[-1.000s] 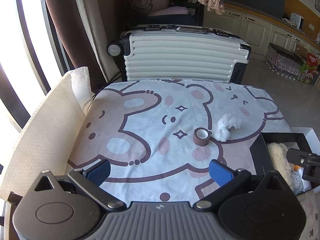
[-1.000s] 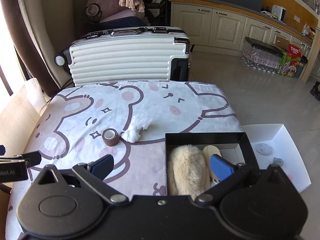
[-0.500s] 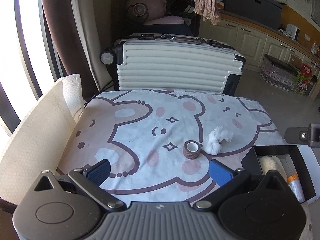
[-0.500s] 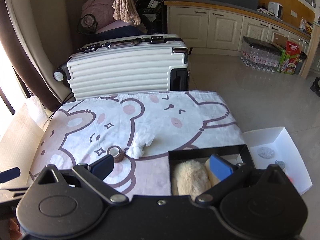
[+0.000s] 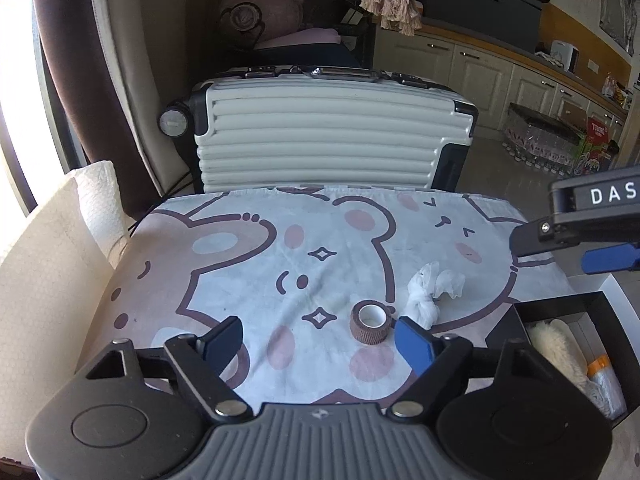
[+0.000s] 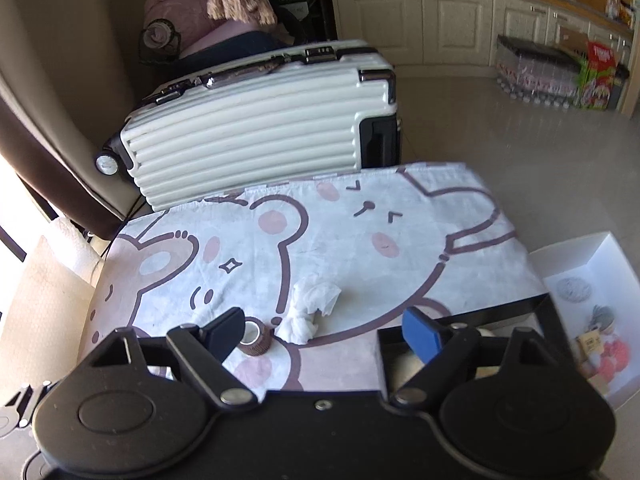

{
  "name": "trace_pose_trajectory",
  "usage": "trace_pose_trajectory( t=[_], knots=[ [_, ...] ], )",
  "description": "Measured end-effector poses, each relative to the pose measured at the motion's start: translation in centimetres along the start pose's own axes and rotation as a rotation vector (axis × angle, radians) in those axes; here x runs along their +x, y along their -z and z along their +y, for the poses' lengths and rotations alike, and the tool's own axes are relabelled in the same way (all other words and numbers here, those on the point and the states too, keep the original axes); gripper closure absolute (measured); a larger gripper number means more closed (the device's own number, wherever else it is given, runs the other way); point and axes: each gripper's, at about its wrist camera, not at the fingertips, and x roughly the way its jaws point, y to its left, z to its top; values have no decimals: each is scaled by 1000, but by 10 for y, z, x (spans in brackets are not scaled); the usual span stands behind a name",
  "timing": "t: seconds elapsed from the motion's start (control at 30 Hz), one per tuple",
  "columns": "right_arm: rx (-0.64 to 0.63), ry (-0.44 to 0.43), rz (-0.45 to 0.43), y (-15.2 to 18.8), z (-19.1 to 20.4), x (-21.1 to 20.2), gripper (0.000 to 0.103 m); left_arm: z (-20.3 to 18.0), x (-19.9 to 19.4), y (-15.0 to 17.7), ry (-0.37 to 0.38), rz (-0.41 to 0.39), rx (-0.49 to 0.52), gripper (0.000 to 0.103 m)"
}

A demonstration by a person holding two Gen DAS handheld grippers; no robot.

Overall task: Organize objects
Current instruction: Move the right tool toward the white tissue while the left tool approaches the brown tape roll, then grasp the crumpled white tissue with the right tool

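A brown tape roll stands on the bear-print cloth, with a crumpled white tissue just right of it. A black box holding a fluffy cream item sits at the table's right front. My left gripper hovers short of the roll, its jaws closing with nothing pressed between them. My right gripper hangs over the roll and tissue, its jaws also closing and empty. It shows at the right edge of the left wrist view.
A white ribbed suitcase lies behind the table. A paper towel roll stands at the left. A white open box with small items sits right of the table. Cabinets and packed bottles line the far right.
Both pairs of jaws have narrowed. The left gripper came forward and down toward the roll. The right gripper swung left and rolled, so the black box slid toward its right finger.
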Motion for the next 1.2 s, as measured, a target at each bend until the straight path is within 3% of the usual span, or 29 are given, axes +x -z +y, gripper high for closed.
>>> trace_pose_trajectory(
  t=[0.43, 0.53, 0.97, 1.2],
  knots=[
    [218, -121, 96, -3, -18, 84, 38, -21, 62, 8, 125, 64, 144, 51],
    [245, -143, 126, 1, -18, 102, 44, -24, 73, 10, 145, 67, 162, 52],
    [252, -154, 178, 7, -11, 155, 53, -23, 105, 19, 209, 79, 212, 54],
    [223, -113, 186, 7, -7, 176, 64, -25, 117, 21, 226, 78, 218, 54]
  ],
)
